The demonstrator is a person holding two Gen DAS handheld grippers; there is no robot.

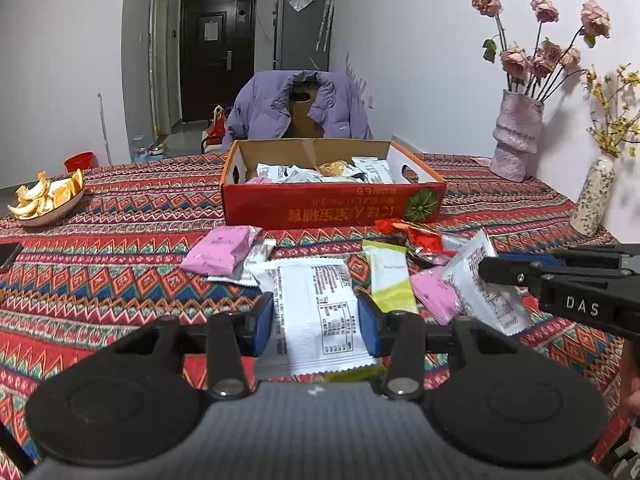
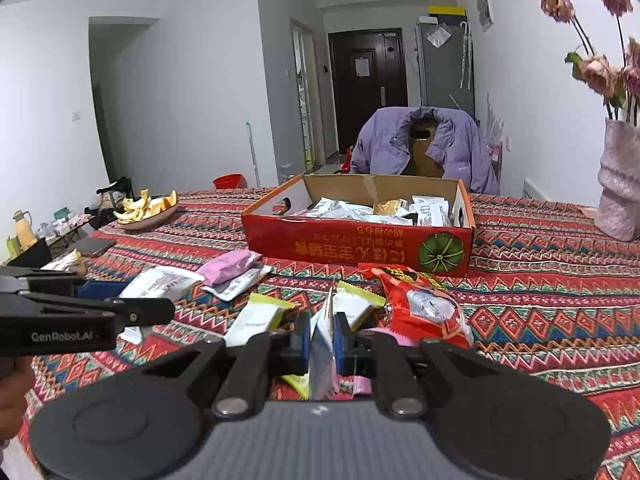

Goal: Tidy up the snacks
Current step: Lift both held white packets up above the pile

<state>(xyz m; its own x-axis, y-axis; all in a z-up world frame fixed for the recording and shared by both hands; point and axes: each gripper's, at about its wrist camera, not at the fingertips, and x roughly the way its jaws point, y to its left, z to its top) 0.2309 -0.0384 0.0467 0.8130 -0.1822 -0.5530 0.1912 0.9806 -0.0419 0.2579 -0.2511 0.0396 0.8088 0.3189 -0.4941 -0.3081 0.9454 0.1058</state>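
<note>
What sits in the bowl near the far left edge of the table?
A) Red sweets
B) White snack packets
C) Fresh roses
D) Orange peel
D: the bowl holds curled orange peel, while the white snack packets lie in the cardboard box and loose on the tablecloth.

Table under patterned red cloth (image 1: 120,208). Directly on it: red cardboard box (image 1: 332,204), dish of orange peel (image 1: 48,200), two vases (image 1: 516,136) at right, loose snack packets (image 1: 222,250) scattered before box.
</note>
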